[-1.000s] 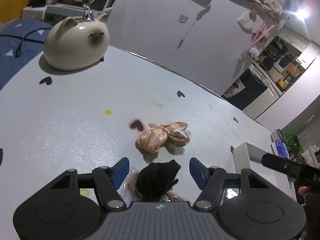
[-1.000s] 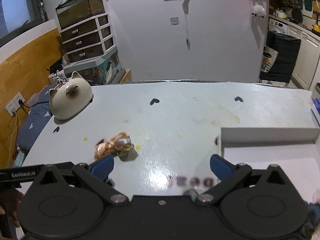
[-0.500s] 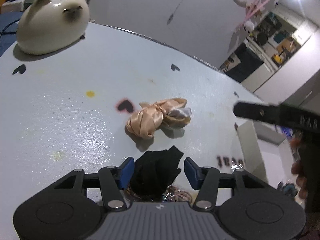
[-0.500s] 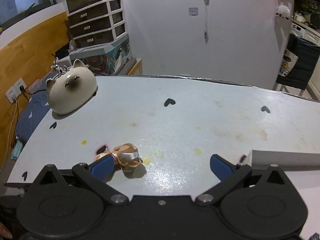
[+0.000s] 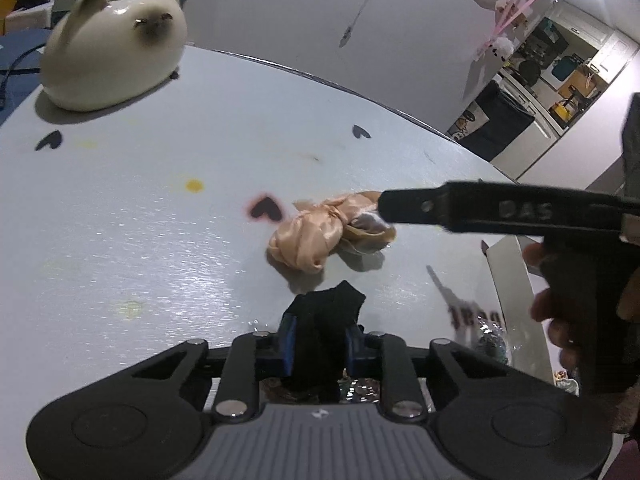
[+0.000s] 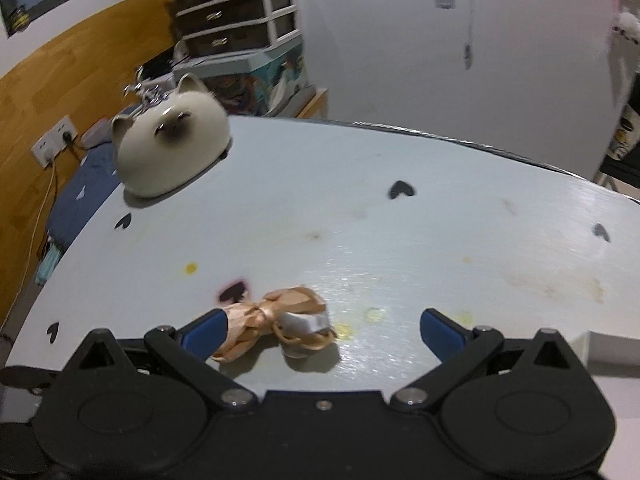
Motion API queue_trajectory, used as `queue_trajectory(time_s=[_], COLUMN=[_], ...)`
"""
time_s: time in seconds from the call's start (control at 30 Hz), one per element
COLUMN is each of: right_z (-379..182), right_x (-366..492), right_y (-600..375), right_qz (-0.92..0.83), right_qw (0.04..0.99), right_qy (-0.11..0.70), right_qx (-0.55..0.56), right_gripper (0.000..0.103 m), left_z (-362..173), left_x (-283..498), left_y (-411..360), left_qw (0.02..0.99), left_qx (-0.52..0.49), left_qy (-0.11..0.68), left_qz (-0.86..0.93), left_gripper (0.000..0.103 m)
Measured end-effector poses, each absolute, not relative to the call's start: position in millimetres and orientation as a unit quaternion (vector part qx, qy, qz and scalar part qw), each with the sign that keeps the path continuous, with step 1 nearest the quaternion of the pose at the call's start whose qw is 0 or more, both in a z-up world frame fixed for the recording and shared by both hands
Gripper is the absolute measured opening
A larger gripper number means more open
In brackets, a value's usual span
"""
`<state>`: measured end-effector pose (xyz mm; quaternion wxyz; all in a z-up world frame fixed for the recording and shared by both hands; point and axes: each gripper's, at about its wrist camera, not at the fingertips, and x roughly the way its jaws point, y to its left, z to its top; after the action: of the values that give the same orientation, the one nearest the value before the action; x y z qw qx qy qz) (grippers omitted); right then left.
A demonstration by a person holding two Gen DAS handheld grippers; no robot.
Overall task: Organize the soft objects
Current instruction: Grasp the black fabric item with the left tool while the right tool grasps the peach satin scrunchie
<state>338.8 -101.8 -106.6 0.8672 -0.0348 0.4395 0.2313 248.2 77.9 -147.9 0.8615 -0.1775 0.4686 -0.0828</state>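
Observation:
My left gripper [image 5: 320, 340] is shut on a black soft cloth piece [image 5: 325, 320] and holds it just above the pale table [image 5: 160, 240]. A peach satin bow [image 5: 316, 236] lies on the table beyond it. My right gripper [image 6: 322, 326] is open and hovers right over the same bow [image 6: 276, 320], which lies between its blue pads, nearer the left one. In the left wrist view the right gripper's black body [image 5: 500, 212] reaches in from the right above the bow.
A cream cat-shaped ceramic holder [image 5: 116, 60] stands at the far left of the table [image 6: 172, 152]. A white box [image 5: 516, 292] stands at the right edge; its corner also shows in the right wrist view [image 6: 612, 348]. Black heart stickers dot the tabletop.
My left gripper closed on the black cloth. My right gripper moved left from the white box until it stands over the satin bow.

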Motion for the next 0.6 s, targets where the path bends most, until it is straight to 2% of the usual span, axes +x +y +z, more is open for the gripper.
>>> queue_trajectory(time_s=[0.33, 0.6], right_z=[-125, -141], right_x=[353, 355], right_y=[-61, -40], right_qz=[0.269, 0.273], right_qw=[0.847, 0.833], right_qy=[0.454, 0.470], right_qx=[-0.061, -0.100], right_gripper=[0.103, 0.102], left_z=[-142, -145], left_x=[242, 243], left_y=[115, 132], left_qw=[0.869, 0.873], left_qx=[-0.173, -0.137], left_qy=[0.463, 0.469], left_qz=[-0.028, 0.001], left_gripper=[0.021, 0.035])
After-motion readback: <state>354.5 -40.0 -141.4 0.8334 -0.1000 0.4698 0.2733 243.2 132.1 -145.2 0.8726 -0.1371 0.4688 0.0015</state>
